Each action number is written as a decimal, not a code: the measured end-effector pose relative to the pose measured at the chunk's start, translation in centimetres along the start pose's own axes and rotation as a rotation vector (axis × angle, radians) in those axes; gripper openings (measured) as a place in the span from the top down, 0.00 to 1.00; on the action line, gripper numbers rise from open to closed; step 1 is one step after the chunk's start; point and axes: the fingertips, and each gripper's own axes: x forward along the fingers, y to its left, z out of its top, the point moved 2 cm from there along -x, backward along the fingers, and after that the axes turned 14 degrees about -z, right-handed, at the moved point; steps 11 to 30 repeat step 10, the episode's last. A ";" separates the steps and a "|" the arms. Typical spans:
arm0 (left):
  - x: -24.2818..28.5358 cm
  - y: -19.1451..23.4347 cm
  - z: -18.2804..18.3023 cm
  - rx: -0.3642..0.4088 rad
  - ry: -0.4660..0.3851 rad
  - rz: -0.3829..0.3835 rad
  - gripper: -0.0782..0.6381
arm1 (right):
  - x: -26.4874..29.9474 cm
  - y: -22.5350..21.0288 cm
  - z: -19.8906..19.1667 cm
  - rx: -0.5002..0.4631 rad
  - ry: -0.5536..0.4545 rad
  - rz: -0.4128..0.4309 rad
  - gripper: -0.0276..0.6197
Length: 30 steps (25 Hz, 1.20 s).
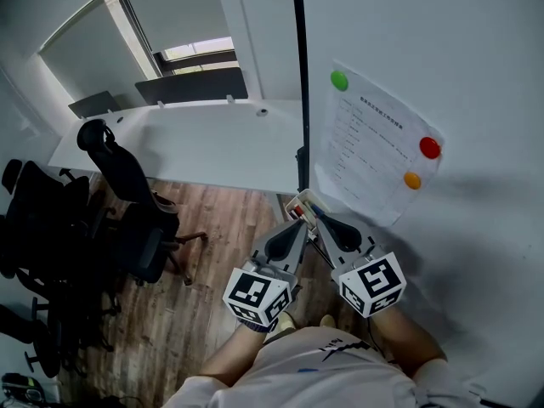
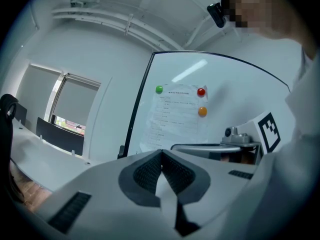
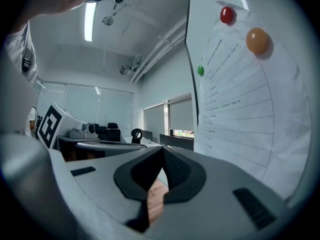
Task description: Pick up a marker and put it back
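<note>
left tool [image 1: 297, 223] and right tool [image 1: 326, 219] are pressed together, holding nothing (markers [image 1: 303, 205] sit just ahead). open one wide, then pinch a marker's middle gently.

Head view: steeply down onto left gripper [image 1: 298, 218] and right gripper [image 1: 316, 213]; each gripper view: upward along its jaws, near the glossy white whiteboard [image 1: 459, 49]; all three share its magnet-pinned white printed paper sheet [image 1: 367, 147].

Markers [image 1: 297, 212] tiny, indistinct (partly covered)
</note>
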 end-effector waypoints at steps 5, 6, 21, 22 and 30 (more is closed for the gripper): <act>0.0 0.2 -0.2 -0.002 0.002 0.003 0.87 | 0.1 -0.1 -0.4 0.000 0.008 -0.002 0.94; 0.0 0.2 -0.2 -0.002 0.002 0.003 0.88 | 0.1 0.0 -0.4 -0.001 0.007 -0.002 0.94; -0.1 0.3 -0.3 -0.003 0.004 0.005 0.88 | 0.2 0.0 -0.5 -0.002 0.011 -0.004 0.94; -0.1 0.3 -0.3 -0.003 0.004 0.005 0.88 | 0.2 0.0 -0.5 -0.002 0.011 -0.004 0.94; -0.1 0.3 -0.3 -0.003 0.004 0.005 0.88 | 0.2 0.0 -0.5 -0.002 0.011 -0.004 0.94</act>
